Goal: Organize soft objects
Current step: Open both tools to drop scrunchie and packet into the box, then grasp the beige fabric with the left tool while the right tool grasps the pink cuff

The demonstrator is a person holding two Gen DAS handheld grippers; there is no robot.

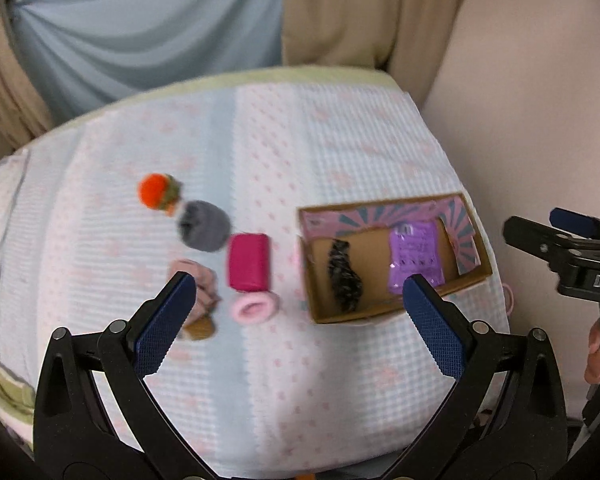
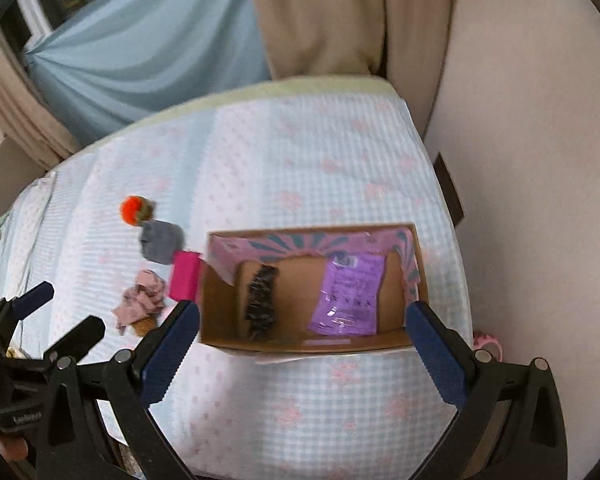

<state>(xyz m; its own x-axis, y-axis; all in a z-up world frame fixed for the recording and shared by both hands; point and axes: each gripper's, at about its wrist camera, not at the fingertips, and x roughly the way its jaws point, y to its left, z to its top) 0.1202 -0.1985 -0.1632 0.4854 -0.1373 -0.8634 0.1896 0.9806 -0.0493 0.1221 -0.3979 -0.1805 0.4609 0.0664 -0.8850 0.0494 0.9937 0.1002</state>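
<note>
A cardboard box (image 1: 478, 278) (image 2: 300, 344) lies on the bed and holds a dark fuzzy piece (image 1: 343, 276) (image 2: 262, 300) and a purple packet (image 1: 416, 258) (image 2: 350, 294). Left of the box lie an orange pompom (image 1: 156, 192) (image 2: 134, 208), a grey sock ball (image 1: 204, 230) (image 2: 162, 242), a magenta roll (image 1: 248, 262) (image 2: 185, 276), a pink scrunchie (image 1: 254, 307) and a dusty-pink cloth (image 1: 202, 286) (image 2: 142, 296). My left gripper (image 1: 296, 292) is open and empty above the bed. My right gripper (image 2: 300, 320) is open and empty, its fingers either side of the box's near wall.
The bed (image 1: 260, 380) has a blue and pink patterned cover. Blue and beige curtains (image 1: 148, 28) hang behind it and a wall (image 2: 540, 160) stands at the right. A brown item (image 1: 198, 326) lies under the pink cloth. A pink object (image 2: 488, 342) lies at the bed's right edge.
</note>
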